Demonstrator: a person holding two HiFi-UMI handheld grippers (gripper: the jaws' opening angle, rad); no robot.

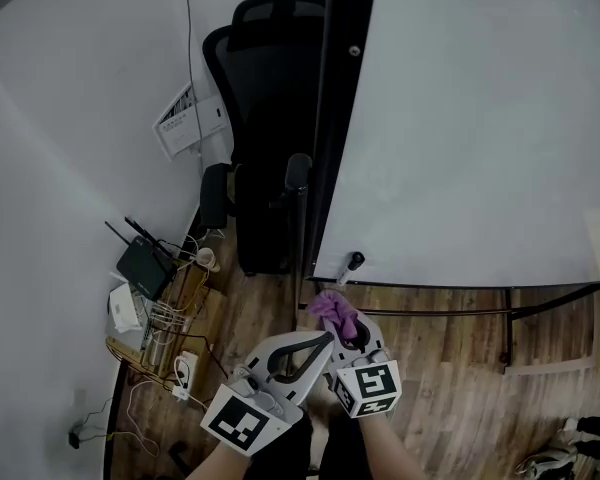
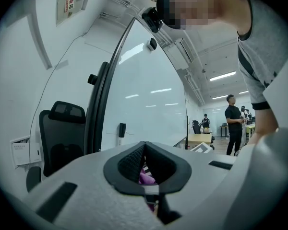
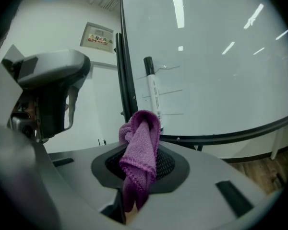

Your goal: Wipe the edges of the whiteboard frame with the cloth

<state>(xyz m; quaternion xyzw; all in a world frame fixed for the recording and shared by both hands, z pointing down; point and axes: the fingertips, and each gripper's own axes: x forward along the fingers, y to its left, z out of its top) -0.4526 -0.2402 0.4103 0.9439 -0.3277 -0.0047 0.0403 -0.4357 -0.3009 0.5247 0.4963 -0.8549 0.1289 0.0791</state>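
The right gripper (image 1: pixel 358 343) has its jaws clamped on the purple cloth (image 1: pixel 332 311), which bunches up above them just below the lower left corner of the whiteboard (image 1: pixel 480 118), near its black frame (image 1: pixel 330 118). The left gripper (image 2: pixel 145 147) has its jaws closed tip to tip; some purple shows through the gap behind them. A marker (image 1: pixel 350 265) sits at that corner. A black chair (image 1: pixel 265 118) stands behind the frame's left edge, and a router (image 1: pixel 145 266) with cables lies on the floor (image 1: pixel 450 358).
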